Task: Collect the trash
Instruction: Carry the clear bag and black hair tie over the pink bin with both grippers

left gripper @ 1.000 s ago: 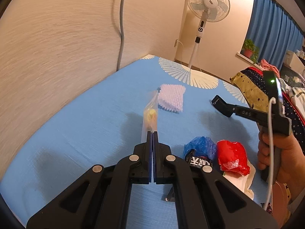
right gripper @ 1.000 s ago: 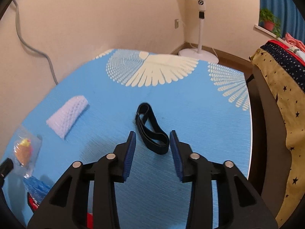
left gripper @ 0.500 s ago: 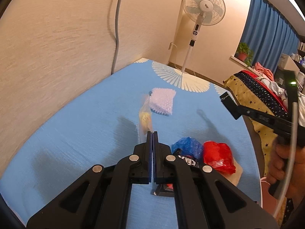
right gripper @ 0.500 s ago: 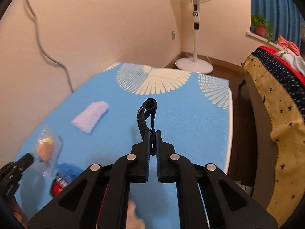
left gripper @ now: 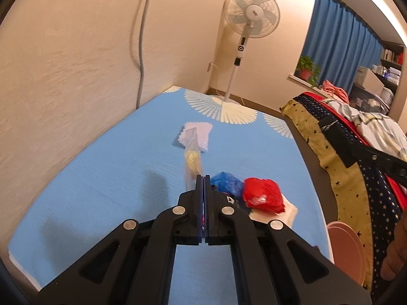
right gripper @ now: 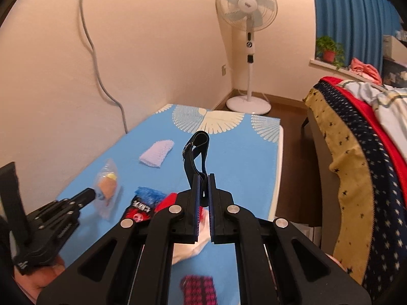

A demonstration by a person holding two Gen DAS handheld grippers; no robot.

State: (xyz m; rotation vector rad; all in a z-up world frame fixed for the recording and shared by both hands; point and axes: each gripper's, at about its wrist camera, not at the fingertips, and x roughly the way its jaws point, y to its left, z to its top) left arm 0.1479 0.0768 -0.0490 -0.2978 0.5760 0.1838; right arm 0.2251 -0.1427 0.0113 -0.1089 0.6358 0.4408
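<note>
My left gripper [left gripper: 203,178] is shut on the edge of a clear plastic wrapper [left gripper: 192,157] with something yellow inside, held above the blue tablecloth [left gripper: 101,178]. The right wrist view shows that same left gripper [right gripper: 90,193] and wrapper [right gripper: 108,183] at lower left. My right gripper [right gripper: 203,178] is shut on a black strap loop [right gripper: 197,152], which stands up from the jaws clear of the table. A white foam net [left gripper: 197,137] lies flat further back. A crumpled blue bag [left gripper: 226,181] and a red bag [left gripper: 263,195] sit just beyond my left fingertips.
A black and red packet [right gripper: 140,209], a white bag [left gripper: 287,209] and a pink checked piece [right gripper: 197,288] lie near the table's front. A pink bin [left gripper: 346,249] stands at the table's right edge. A bed with a starry blanket [right gripper: 356,152] is on the right, a standing fan [right gripper: 246,10] behind.
The right gripper closed on the black strap and lifted it off the table while pulling back. The left gripper rose a little with the wrapper still in it.
</note>
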